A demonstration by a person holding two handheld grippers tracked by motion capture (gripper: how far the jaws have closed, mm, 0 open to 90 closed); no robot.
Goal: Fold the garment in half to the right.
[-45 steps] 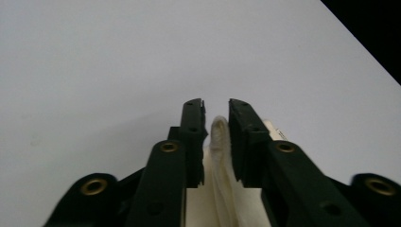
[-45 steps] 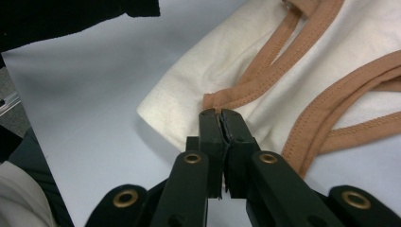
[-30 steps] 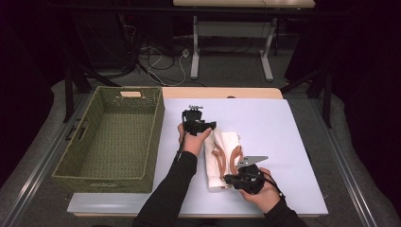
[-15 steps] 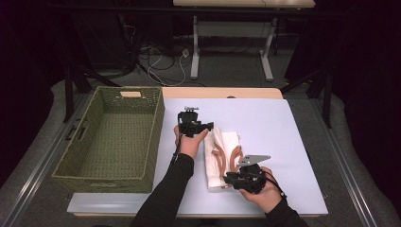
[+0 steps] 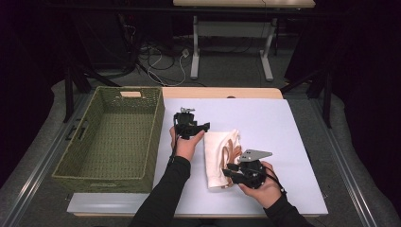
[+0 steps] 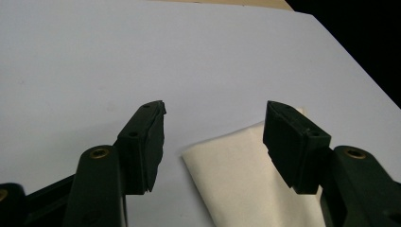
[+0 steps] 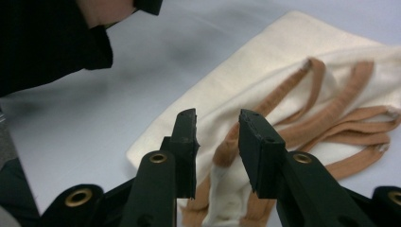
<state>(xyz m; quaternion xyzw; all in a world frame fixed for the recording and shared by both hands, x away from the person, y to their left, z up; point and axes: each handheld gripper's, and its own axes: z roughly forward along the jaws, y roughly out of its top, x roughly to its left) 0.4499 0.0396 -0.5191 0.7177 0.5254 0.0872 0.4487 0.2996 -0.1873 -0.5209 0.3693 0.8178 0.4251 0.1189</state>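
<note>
A folded cream cloth bag (image 5: 215,156) with brown straps (image 7: 331,118) lies on the white table (image 5: 283,127). My left gripper (image 5: 202,128) hovers at the bag's far left corner, open, with the cream corner (image 6: 241,184) showing below its spread jaws (image 6: 215,142). My right gripper (image 5: 228,171) sits at the bag's near end. Its jaws (image 7: 218,137) have just been opening and stand a narrow gap apart over the cloth (image 7: 265,61) and a strap, with nothing pinched between the pads.
A green woven basket (image 5: 158,137) stands left of the table top, close to my left forearm. A dark sleeve (image 7: 47,42) crosses the upper left of the right gripper view. Bare white surface lies right of the bag.
The left gripper has edged slightly to the left beside the bag's far corner. The right hand stays at the bag's near end.
</note>
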